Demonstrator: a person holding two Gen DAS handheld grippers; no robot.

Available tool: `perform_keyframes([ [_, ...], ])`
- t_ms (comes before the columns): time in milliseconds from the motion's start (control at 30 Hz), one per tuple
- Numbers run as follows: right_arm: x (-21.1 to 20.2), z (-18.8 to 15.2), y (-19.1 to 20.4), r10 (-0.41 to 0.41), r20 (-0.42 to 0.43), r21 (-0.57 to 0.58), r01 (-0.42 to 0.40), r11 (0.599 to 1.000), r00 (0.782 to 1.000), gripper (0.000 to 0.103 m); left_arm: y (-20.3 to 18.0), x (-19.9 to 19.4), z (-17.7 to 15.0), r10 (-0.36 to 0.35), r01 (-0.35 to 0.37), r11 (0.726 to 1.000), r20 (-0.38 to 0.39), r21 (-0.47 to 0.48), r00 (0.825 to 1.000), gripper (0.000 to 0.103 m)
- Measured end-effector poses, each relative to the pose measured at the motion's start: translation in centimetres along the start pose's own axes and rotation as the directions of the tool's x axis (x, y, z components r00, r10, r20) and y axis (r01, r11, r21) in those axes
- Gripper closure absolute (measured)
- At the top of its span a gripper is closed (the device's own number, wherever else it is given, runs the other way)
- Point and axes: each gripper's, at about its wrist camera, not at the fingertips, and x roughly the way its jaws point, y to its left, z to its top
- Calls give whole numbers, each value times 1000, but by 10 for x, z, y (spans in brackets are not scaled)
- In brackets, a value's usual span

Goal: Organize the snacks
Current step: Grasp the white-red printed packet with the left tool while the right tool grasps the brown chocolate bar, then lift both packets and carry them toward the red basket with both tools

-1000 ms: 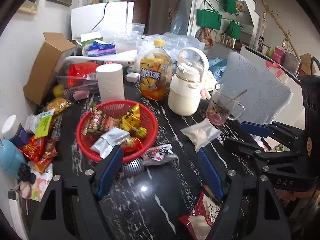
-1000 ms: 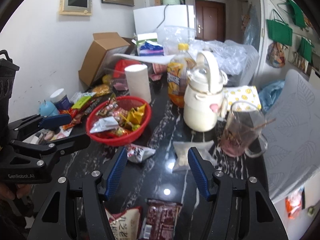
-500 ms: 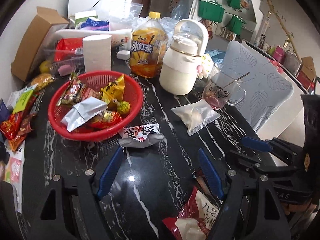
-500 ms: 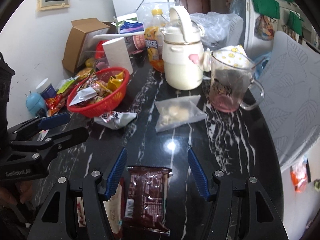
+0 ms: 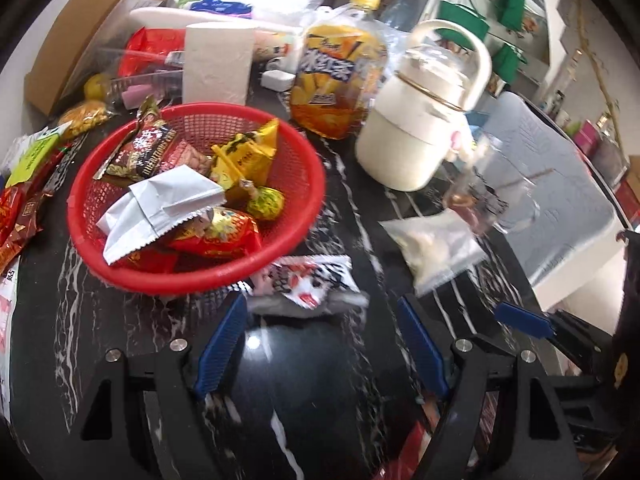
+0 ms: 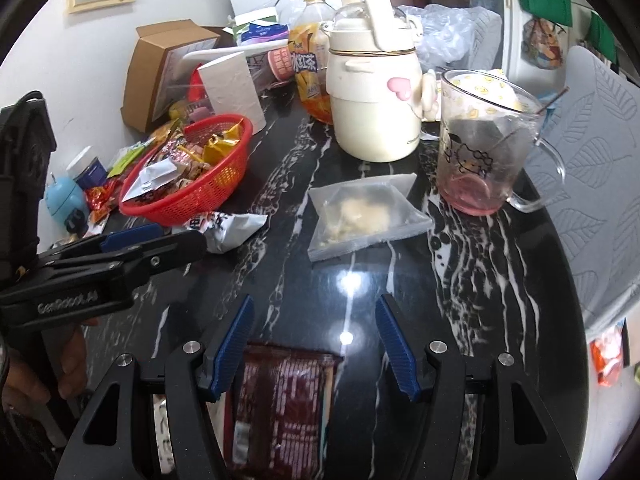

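Observation:
A red basket full of wrapped snacks sits on the black marble table. A white-and-red snack packet lies against its near rim. My left gripper is open and empty, just short of that packet. A clear bag of pale snacks lies mid-table. A dark brown packet lies flat between and under the jaws of my right gripper, which is open and holds nothing.
A cream kettle, an orange drink bottle, a glass mug and a paper roll stand behind. Loose snacks lie left of the basket. A cardboard box stands at the back left.
Both grippers have moved forward and lower over the table. The white-and-red packet now sits just ahead of the left fingertips, and the brown packet has slid under the right gripper.

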Motion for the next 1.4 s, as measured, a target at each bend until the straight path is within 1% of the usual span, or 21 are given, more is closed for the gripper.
perform_keyframes([
  [100, 5, 4, -4, 1, -7, 7, 0, 1000, 1000, 40, 5, 8, 3, 11, -11, 1000, -2, -25, 1000, 26],
  [267, 15, 4, -11, 23, -26, 33, -22, 999, 999, 40, 9, 28, 10, -10, 6, 997, -57, -72, 998, 26],
  [400, 16, 1, -14, 29, -35, 39, -27, 999, 999, 40, 7, 37, 12, 0, -4, 998, -79, -56, 997, 26],
  [467, 16, 1, -17, 25, -39, 46, -23, 999, 999, 40, 4, 43, 12, 23, -27, 999, -91, -38, 996, 26],
  [533, 14, 0, -20, 28, -43, 61, -25, 998, 999, 40, -1, 45, 13, 35, -35, 999, -86, -9, 996, 26],
  [567, 12, -1, -21, 42, -46, 68, -39, 997, 998, 40, -3, 46, 13, 43, -43, 999, -82, 9, 996, 31],
  [600, 11, -2, -21, 55, -49, 72, -52, 996, 997, 40, -4, 46, 13, 55, -54, 998, -73, 18, 996, 40],
  [633, 9, -3, -22, 61, -52, 76, -57, 996, 997, 40, -4, 46, 13, 53, -52, 998, -69, 20, 996, 41],
  [733, 3, -9, -21, 39, -48, 72, -35, 997, 998, 40, -6, 44, 12, 35, -32, 999, -81, 36, 996, 45],
  [900, -1, -15, -17, 70, -56, 70, -66, 995, 996, 40, -8, 35, 3, 12, -6, 998, -116, 56, 993, 46],
  [1067, -4, -20, -12, 58, -62, 59, -54, 997, 996, 40, -7, 19, -11, 19, -9, 997, -128, 77, 992, 46],
  [1167, -8, -22, -10, 55, -59, 65, -51, 997, 997, 40, -9, 5, -21, 56, -42, 991, -108, 127, 993, 46],
  [1333, -15, -31, -4, 44, -66, 48, -41, 998, 997, 40, -11, -6, -33, 49, -29, 987, -125, 155, 991, 46],
  [1400, -16, -37, -1, 48, -74, 47, -45, 998, 996, 40, -13, -13, -39, 75, -53, 982, -114, 183, 991, 46],
])
